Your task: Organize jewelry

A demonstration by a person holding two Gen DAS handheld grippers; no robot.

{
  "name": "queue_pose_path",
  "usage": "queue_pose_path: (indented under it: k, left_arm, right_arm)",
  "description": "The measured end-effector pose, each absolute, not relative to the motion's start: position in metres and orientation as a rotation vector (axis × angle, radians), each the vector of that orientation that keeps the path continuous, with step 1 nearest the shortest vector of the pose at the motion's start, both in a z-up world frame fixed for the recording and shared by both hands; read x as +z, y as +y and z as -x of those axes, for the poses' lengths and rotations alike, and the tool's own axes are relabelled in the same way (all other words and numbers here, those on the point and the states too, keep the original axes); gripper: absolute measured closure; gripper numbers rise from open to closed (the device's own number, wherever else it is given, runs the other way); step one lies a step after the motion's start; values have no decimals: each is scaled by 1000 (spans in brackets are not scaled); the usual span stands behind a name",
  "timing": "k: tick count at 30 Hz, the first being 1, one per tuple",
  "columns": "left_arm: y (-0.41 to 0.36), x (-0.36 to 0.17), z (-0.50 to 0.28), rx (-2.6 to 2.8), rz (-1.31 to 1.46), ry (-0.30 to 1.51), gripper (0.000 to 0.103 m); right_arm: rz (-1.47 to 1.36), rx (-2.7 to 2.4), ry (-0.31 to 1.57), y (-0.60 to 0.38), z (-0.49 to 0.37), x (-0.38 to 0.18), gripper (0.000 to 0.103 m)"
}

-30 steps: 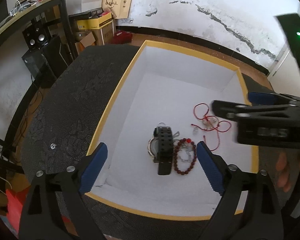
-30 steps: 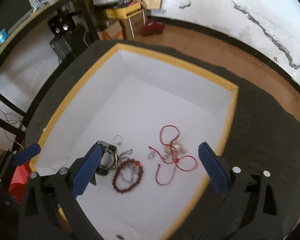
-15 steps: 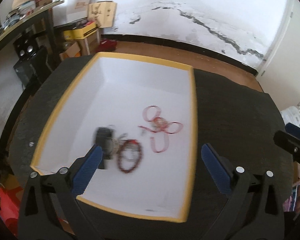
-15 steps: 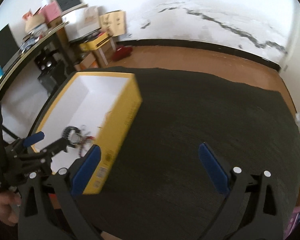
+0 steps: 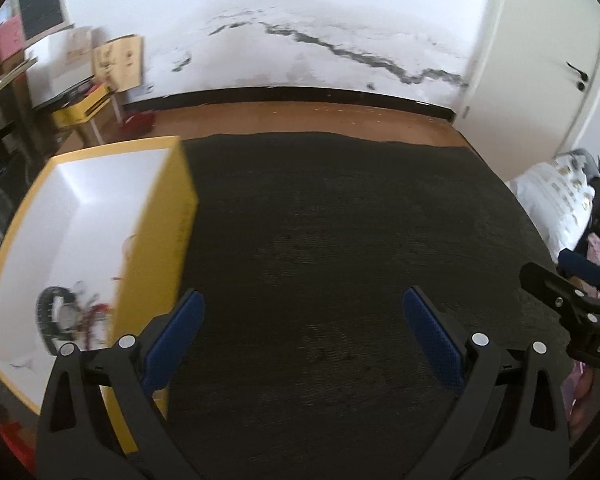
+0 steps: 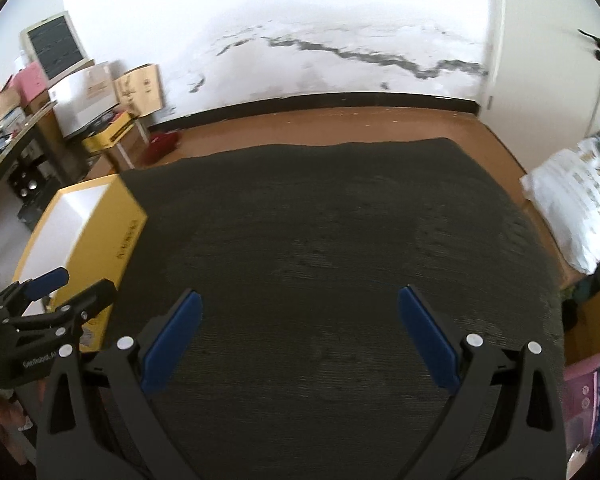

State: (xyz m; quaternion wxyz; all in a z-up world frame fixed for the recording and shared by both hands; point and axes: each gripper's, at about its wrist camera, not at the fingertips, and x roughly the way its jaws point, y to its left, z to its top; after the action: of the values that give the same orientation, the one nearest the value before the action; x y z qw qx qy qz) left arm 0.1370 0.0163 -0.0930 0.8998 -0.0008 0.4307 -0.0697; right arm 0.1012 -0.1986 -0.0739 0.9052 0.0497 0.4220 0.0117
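While both tools hang above the dark table mat [image 5: 340, 240], neither grasps anything. The left gripper [image 5: 300, 336] stands with its jaws spread wide, only bare mat between the blue pads [image 5: 432, 340]. The right gripper [image 6: 298, 332] is likewise released, nothing between its fingers. The yellow box [image 5: 176, 216] with the white interior sits on the mat to the left of both grippers. Inside the box, near its front corner, lie a black watch [image 5: 50, 312] and a red beaded bracelet [image 5: 94, 316], both blurred. The left gripper's near finger overlaps the box's front corner in its own view; contact cannot be told.
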Motion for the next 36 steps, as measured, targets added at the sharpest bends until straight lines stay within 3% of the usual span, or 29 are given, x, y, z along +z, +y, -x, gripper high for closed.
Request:
queue_pose_path:
  k: [13,36]
  left_arm:
    - [-22,-131,-136,-171,-113,934,6]
    - [-14,-134,-144,-145,-79,942,6]
  right_arm:
    - [-107,-3,933,-230,-99,-109,8]
    - [-81,12,955,-219,-103,-118,8]
